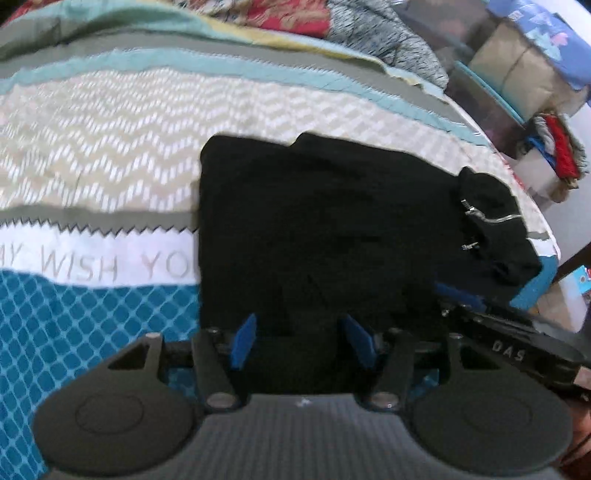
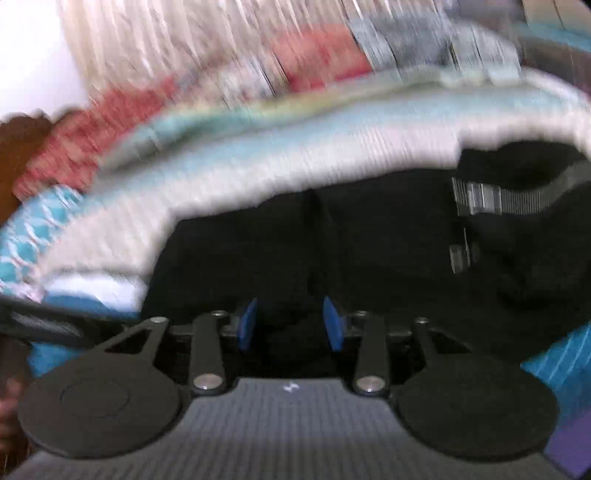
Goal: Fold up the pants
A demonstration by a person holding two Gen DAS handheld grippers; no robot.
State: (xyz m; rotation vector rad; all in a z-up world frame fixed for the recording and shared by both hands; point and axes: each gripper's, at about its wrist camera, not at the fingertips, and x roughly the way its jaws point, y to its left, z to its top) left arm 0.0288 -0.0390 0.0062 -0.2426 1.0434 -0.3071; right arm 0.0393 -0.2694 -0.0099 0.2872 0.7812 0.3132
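Note:
Black pants lie folded in a rough rectangle on the patterned bedspread, with a silver zipper on the bunched part at the right. My left gripper is open, blue pads apart, just over the near edge of the pants, holding nothing. The right gripper shows in the left wrist view at the right side of the pants. In the blurred right wrist view the right gripper is open over the black pants, with the zipper to the upper right.
The bedspread has chevron, grey and teal bands and the letters "WISH YO". Crumpled blankets and clothes lie at the far end of the bed. Boxes and bags stand beyond the bed's right edge.

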